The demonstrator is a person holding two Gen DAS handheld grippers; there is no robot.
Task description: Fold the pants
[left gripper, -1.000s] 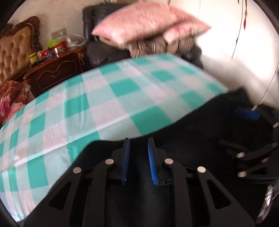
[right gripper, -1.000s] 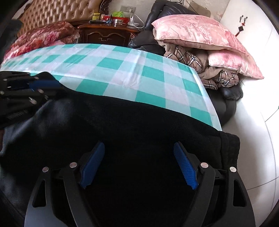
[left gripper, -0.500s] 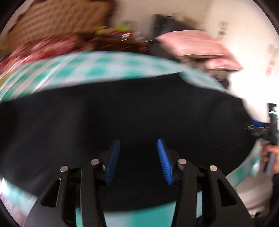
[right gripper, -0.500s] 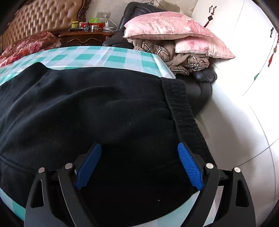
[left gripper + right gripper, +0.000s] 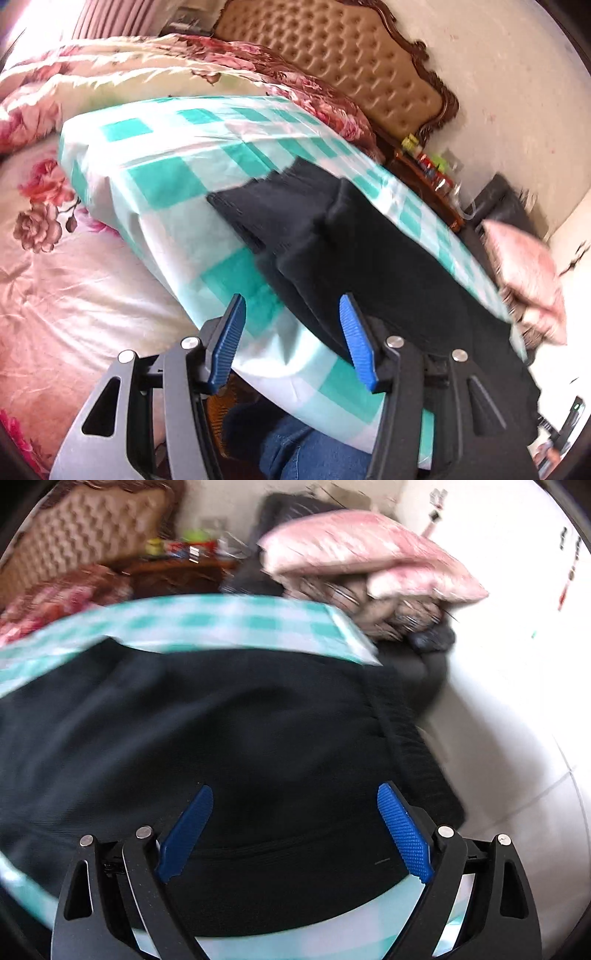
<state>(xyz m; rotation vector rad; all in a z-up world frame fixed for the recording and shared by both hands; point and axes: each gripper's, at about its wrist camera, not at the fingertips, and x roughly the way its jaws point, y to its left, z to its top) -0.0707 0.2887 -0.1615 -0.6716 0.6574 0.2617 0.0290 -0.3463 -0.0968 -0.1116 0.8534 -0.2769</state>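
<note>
Black pants (image 5: pixel 351 243) lie on a green-and-white checked cloth (image 5: pixel 177 177), their leg ends (image 5: pixel 258 206) pointing to the far left. My left gripper (image 5: pixel 291 339) is open and empty, above the cloth's near edge beside the legs. In the right wrist view the pants (image 5: pixel 221 731) fill the middle, with the ribbed waistband (image 5: pixel 410 753) at the right edge. My right gripper (image 5: pixel 295 830) is open wide and empty, just above the waist part. Both views are blurred.
A floral quilt (image 5: pixel 55 258) and red floral bedding (image 5: pixel 295 77) lie left of the cloth. A tufted headboard (image 5: pixel 351 55) and wooden nightstand (image 5: pixel 432 184) stand behind. Pink pillows (image 5: pixel 362 557) are piled on a dark chair. A knee in jeans (image 5: pixel 314 450) is below.
My left gripper let go of the pants, opened wider and swung left toward the leg ends. My right gripper stayed open over the waist and drew back a little.
</note>
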